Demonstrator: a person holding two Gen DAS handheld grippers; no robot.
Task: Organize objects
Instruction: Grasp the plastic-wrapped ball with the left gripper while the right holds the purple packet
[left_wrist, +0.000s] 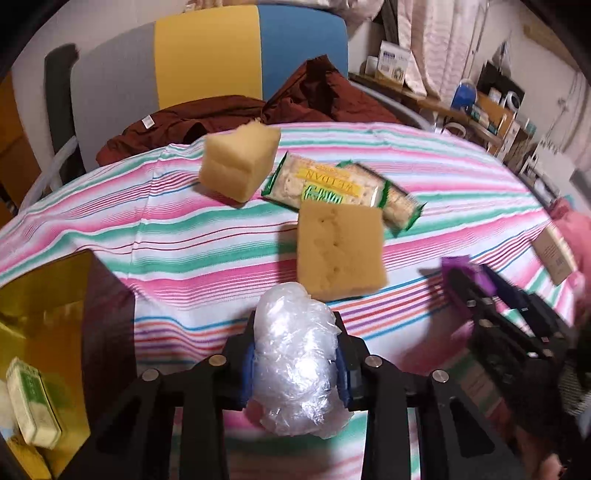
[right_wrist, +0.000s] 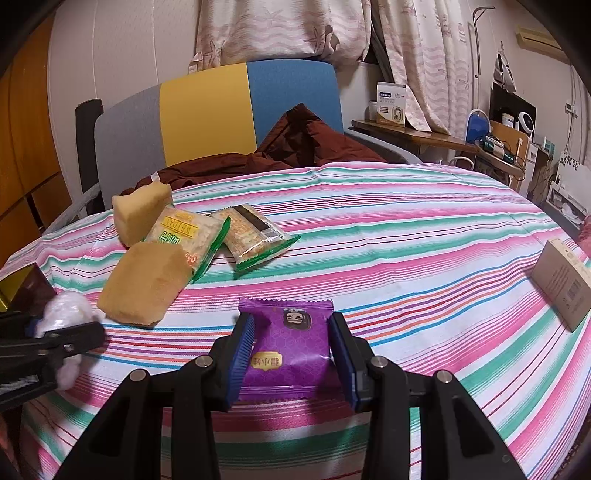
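Observation:
My left gripper (left_wrist: 295, 354) is shut on a crumpled clear plastic ball (left_wrist: 295, 365), held above the striped cloth (left_wrist: 184, 236). My right gripper (right_wrist: 291, 347) is shut on a purple snack packet (right_wrist: 290, 350); it also shows in the left wrist view (left_wrist: 480, 291), blurred. Two yellow sponges (left_wrist: 238, 162) (left_wrist: 340, 251) and two green-edged cracker packets (left_wrist: 325, 186) (right_wrist: 255, 236) lie on the cloth ahead. A gold box (left_wrist: 44, 332) at the left holds a green-white packet (left_wrist: 33, 410).
A cardboard box (right_wrist: 561, 284) lies at the table's right edge. A dark red garment (right_wrist: 295, 147) is draped over a grey, yellow and blue chair (right_wrist: 207, 114) behind the table. Cluttered shelves (right_wrist: 495, 144) stand at the far right.

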